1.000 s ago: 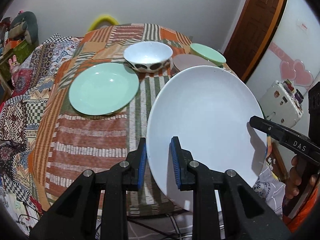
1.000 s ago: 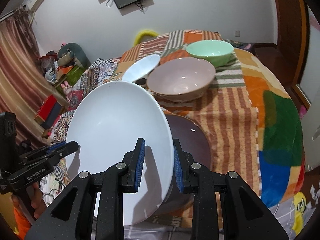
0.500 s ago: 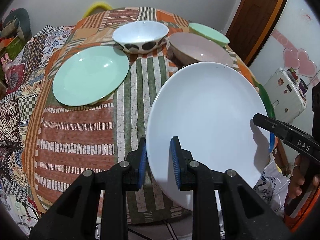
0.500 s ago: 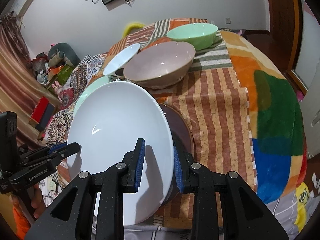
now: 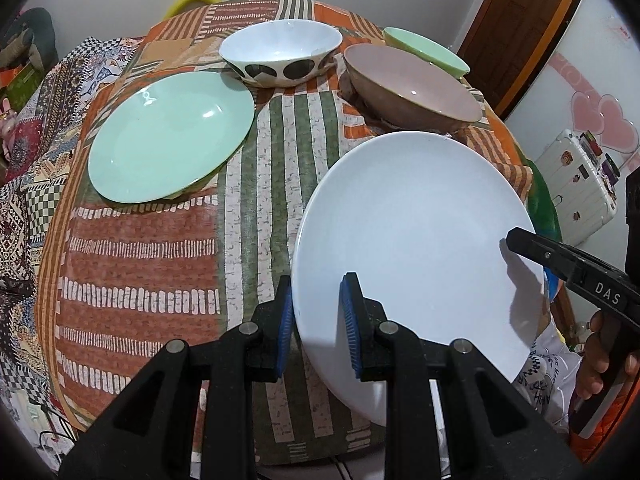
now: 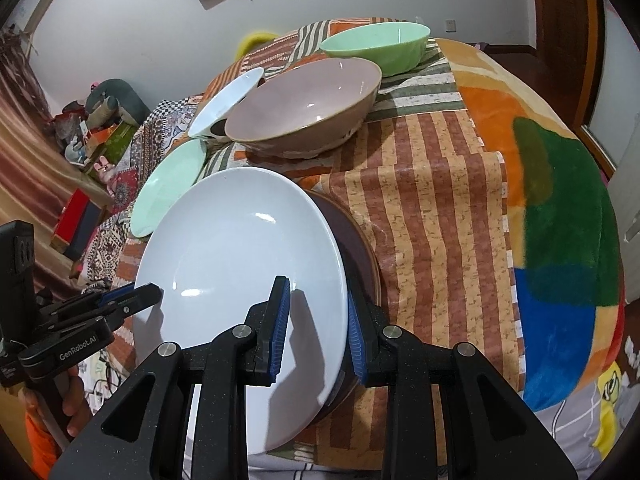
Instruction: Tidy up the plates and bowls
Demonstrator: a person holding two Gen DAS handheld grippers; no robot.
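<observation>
Fingers of the left gripper (image 5: 316, 320) pinch the white plate (image 5: 416, 248) at its rim; it has sunk toward the table (image 5: 160, 260).

Right gripper (image 6: 316, 326) clamps the opposite rim, above a dark plate (image 6: 358, 248), probably the stacking spot, so release seems near.

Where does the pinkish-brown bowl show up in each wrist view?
Left wrist: pinkish-brown bowl sits upper right, beyond the white plate, with the green bowl behind it.
Right wrist: same bowl sits upper centre, above the white plate.
Shared landmark: the white spotted bowl next to it.
</observation>
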